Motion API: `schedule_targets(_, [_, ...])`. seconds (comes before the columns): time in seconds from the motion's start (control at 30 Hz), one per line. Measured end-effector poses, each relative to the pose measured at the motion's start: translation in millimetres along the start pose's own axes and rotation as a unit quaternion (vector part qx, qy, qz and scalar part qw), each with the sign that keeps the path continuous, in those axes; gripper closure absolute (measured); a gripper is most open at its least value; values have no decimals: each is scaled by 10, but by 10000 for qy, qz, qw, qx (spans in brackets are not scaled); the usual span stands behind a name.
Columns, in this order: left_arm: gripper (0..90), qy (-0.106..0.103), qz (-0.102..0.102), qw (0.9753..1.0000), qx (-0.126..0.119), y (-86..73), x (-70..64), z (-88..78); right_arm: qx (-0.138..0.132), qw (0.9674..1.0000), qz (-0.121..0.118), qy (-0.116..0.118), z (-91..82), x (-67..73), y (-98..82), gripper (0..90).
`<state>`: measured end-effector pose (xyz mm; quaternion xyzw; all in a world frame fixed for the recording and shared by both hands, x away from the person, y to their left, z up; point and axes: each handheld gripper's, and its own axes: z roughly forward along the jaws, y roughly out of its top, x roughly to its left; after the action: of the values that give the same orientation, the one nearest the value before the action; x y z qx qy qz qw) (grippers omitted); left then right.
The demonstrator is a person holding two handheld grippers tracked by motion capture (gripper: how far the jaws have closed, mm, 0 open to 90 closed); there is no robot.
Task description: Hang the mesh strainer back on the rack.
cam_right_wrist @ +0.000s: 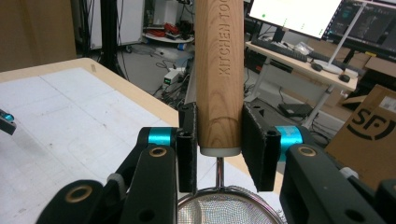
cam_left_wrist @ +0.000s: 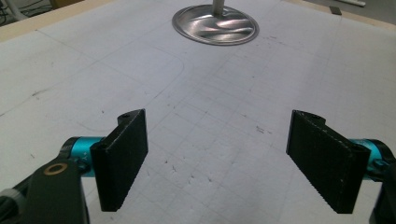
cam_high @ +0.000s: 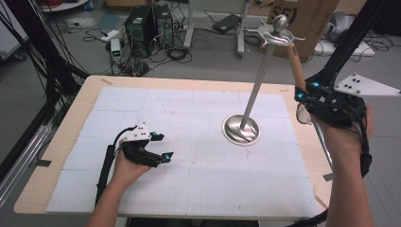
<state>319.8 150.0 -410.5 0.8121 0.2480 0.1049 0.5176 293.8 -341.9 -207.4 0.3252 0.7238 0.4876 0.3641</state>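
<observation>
A metal rack stands on the white mat (cam_high: 189, 118): a round base (cam_high: 241, 129) (cam_left_wrist: 215, 25), a slanting pole (cam_high: 257, 87) and curved hooks (cam_high: 279, 34) at the top. My right gripper (cam_high: 302, 94) (cam_right_wrist: 218, 144) is raised at the table's right edge, shut on the lower end of a wooden handle (cam_high: 296, 66) (cam_right_wrist: 219, 70) printed with the word KITCHEN. A wire mesh strainer (cam_right_wrist: 224, 210) hangs below the jaws. The handle's upper end reaches up beside the hooks; I cannot tell whether it touches them. My left gripper (cam_high: 165, 145) (cam_left_wrist: 217, 140) rests low at the mat's left, open with nothing between the jaws.
The wooden table edge (cam_high: 85, 94) frames the mat. On the floor behind are computer towers (cam_high: 142, 23), loose cables and a cardboard box (cam_high: 307, 19). A black stand leg (cam_high: 345, 42) slants down at the far right near my right hand.
</observation>
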Motion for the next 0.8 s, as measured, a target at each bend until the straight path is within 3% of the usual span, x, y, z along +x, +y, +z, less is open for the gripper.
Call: schedule_targets(0.8, [213,0,32,10000,-18,6,9,-24,234,9994,273,7,395,59,-18,681])
